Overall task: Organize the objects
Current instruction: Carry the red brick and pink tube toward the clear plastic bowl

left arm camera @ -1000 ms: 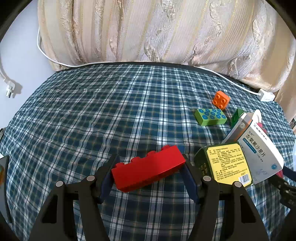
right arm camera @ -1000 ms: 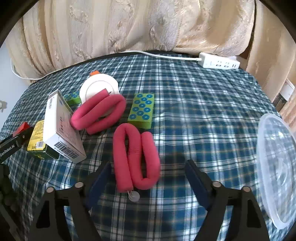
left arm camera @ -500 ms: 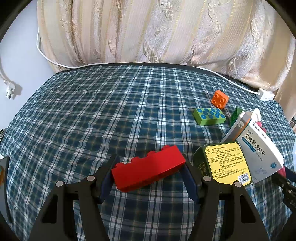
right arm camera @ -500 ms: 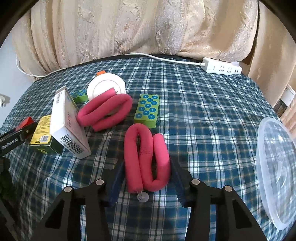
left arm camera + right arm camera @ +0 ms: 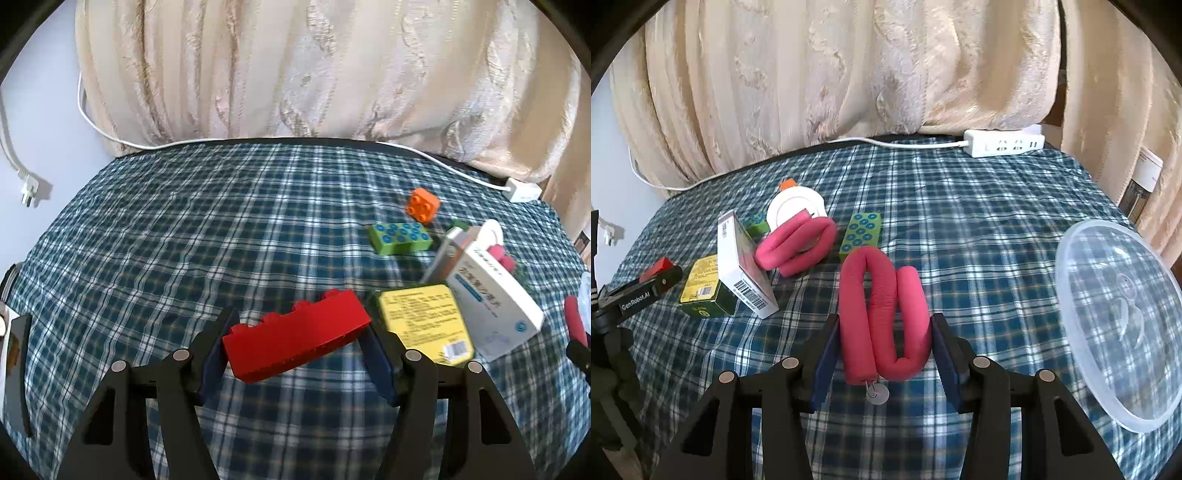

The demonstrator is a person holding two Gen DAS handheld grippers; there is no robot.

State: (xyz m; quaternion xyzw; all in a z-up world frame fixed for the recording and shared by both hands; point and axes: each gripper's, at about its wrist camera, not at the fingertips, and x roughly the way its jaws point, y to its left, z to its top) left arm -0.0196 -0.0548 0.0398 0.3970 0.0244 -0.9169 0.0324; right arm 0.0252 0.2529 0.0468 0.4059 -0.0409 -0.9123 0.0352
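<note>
A cream curtain (image 5: pixel 314 70) hangs behind a surface covered by a blue plaid cloth (image 5: pixel 184 240). In the left wrist view, the left gripper (image 5: pixel 297 354) has its fingers clamped on the ends of a red brick (image 5: pixel 295 338), whose long axis runs across the view, its right end tipped up and away, studs facing back. Just right of it lies a yellow box (image 5: pixel 424 321), with a white box (image 5: pixel 487 291) leaning over it; farther back sit a green brick (image 5: pixel 399 238) and an orange brick (image 5: pixel 423 205), apart from each other. A white cable (image 5: pixel 110 136) runs along the far edge. In the right wrist view, the right gripper (image 5: pixel 884 360) has its fingers pressed on both sides of a folded pink foam roller (image 5: pixel 882 317), its limbs pointing away from the camera, bend nearest. Only this view shows a second pink roller (image 5: pixel 796 249) resting on a white round lamp (image 5: pixel 792 208), a clear plastic lid (image 5: pixel 1119 321) at right and a power strip (image 5: pixel 1004 144) at the back. The white box here hides part of the yellow box.
</note>
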